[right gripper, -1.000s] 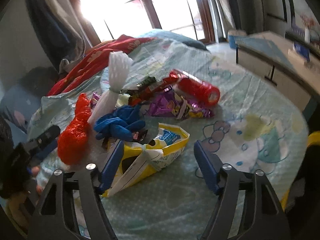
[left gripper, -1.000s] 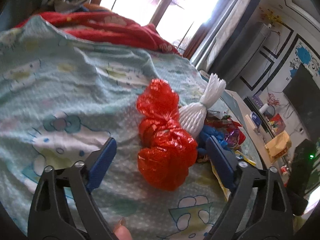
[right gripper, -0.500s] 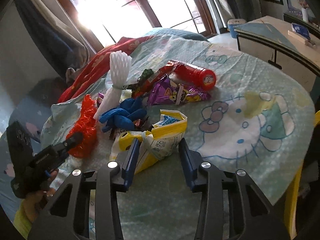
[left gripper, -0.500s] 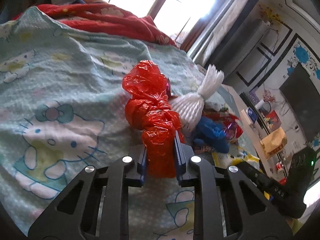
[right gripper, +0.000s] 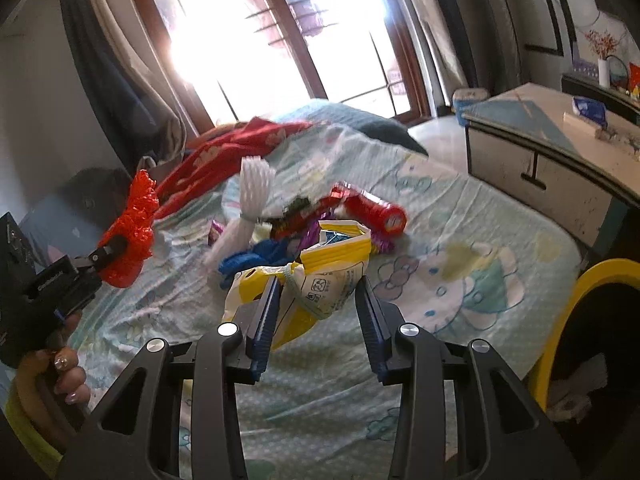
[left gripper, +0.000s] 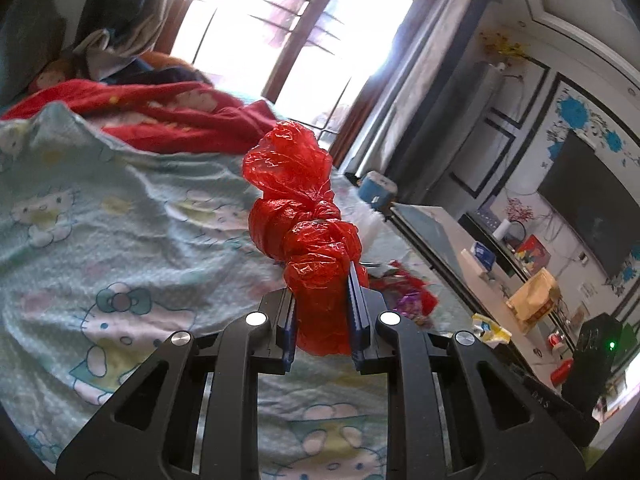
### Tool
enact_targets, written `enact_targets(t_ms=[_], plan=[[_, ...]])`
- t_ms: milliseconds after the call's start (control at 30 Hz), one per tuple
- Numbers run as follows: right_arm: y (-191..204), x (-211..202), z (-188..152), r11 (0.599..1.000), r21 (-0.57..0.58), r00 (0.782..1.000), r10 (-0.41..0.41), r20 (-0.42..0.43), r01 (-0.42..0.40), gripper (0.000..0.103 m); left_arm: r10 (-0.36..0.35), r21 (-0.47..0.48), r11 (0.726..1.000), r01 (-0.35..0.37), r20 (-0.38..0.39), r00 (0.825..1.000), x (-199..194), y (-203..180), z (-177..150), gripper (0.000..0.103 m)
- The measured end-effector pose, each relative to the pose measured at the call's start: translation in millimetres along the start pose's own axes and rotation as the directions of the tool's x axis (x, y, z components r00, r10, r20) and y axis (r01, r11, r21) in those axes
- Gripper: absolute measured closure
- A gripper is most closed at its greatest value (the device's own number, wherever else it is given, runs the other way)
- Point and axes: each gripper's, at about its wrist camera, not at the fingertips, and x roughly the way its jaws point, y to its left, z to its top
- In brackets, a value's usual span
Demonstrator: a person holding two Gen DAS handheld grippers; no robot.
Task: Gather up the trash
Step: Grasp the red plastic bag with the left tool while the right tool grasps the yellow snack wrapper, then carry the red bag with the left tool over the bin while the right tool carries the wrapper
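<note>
My left gripper (left gripper: 321, 312) is shut on a crumpled red plastic bag (left gripper: 304, 224) and holds it up above the bed; it also shows in the right wrist view (right gripper: 132, 224). My right gripper (right gripper: 318, 312) is shut on a yellow and white snack bag (right gripper: 316, 276), lifted off the sheet. On the bed lie a white foam net (right gripper: 252, 204), a blue glove (right gripper: 256, 258), a red cylindrical can (right gripper: 374, 212) and purple and red wrappers (right gripper: 304, 220).
The bed has a light green cartoon sheet (right gripper: 460, 248) and a red blanket (left gripper: 160, 116) at the far side. A yellow-rimmed bin (right gripper: 592, 320) stands at the right. A low cabinet (right gripper: 552, 152) stands beyond the bed.
My left gripper closed on the red bag and lifted it off the bed. My right gripper closed on the yellow snack bag and raised it.
</note>
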Motion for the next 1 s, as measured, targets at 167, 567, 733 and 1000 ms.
enact_targets(t_ms=[167, 567, 733, 1000], plan=[[-8, -19, 5, 1.0, 0.008, 0.999, -0.021, 0.05, 0.02, 0.066, -0.036, 0.032, 0.999, 0.036, -0.005, 0.999, -3, -16, -4, 0.089], [-37, -56, 9, 0.996, 0.059, 0.991, -0.077, 0.112, 0.071, 0.067, -0.109, 0.106, 0.988, 0.114, -0.048, 0.993, 0, -54, -20, 0.089], [-49, -69, 9, 0.993, 0.073, 0.986, -0.105, 0.127, 0.096, 0.067, -0.132, 0.133, 0.981, 0.14, -0.067, 0.989, 2, -65, -28, 0.089], [-64, -86, 9, 0.987, 0.089, 0.978, -0.145, 0.146, 0.133, 0.067, -0.162, 0.18, 0.968, 0.178, -0.1, 0.982, 5, -90, -41, 0.089]])
